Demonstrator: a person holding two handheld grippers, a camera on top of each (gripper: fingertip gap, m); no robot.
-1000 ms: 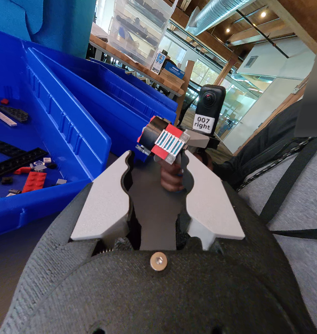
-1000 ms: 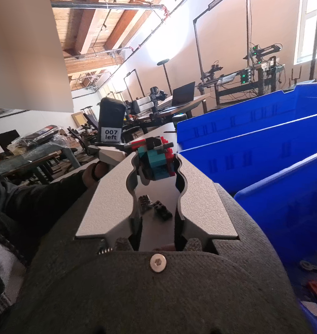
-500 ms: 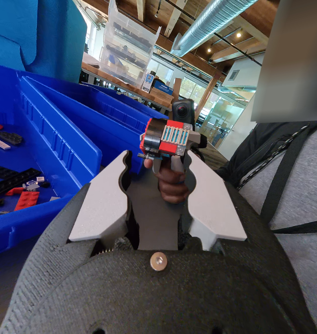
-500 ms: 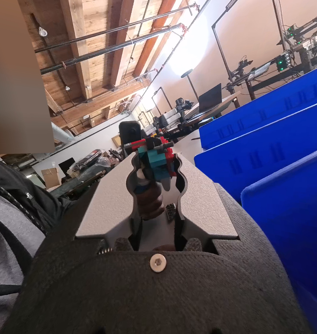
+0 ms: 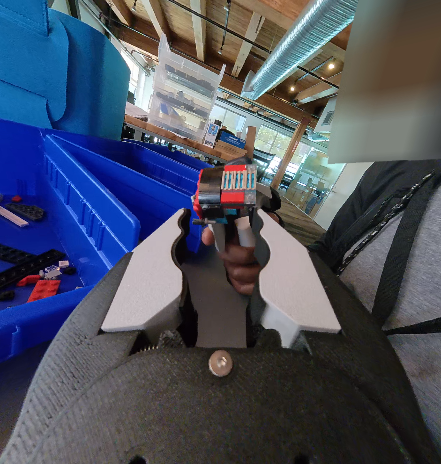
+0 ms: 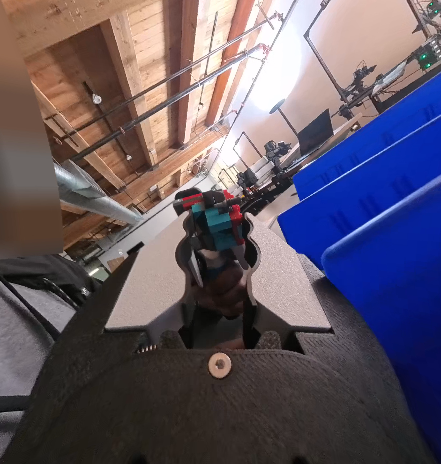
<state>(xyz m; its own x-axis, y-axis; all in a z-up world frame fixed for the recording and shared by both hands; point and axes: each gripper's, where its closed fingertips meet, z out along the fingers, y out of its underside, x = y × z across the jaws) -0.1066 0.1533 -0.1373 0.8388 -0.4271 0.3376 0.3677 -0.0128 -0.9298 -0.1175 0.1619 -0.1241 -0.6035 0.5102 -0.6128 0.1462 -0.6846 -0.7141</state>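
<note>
A small brick assembly (image 6: pixel 219 226) of teal, red and black pieces sits between the tips of my right gripper (image 6: pixel 216 221), which is shut on it. In the left wrist view the same assembly (image 5: pixel 224 193) shows a red side with a pale grille and a black round end. It is held up by the right gripper's pale fingers (image 5: pixel 244 233) above a hand (image 5: pixel 239 271). My left gripper (image 5: pixel 222 216) is open, with its tips on either side of the assembly's underside. I cannot tell whether they touch it. The left gripper's fingers (image 6: pixel 196 268) reach up under the assembly in the right wrist view.
Blue bins (image 5: pixel 93 208) stand to the left, the nearest holding loose red, black and grey bricks (image 5: pixel 43 288). The same bins (image 6: pixel 390 251) are close on the right in the right wrist view. A person's grey top with black straps (image 5: pixel 395 251) is close by. The grippers are tip to tip, or close to it.
Both grippers have tilted upward and drawn closer together. The assembly now sits at my left gripper's tips and hides the right gripper's camera. The right gripper's grip is unchanged.
</note>
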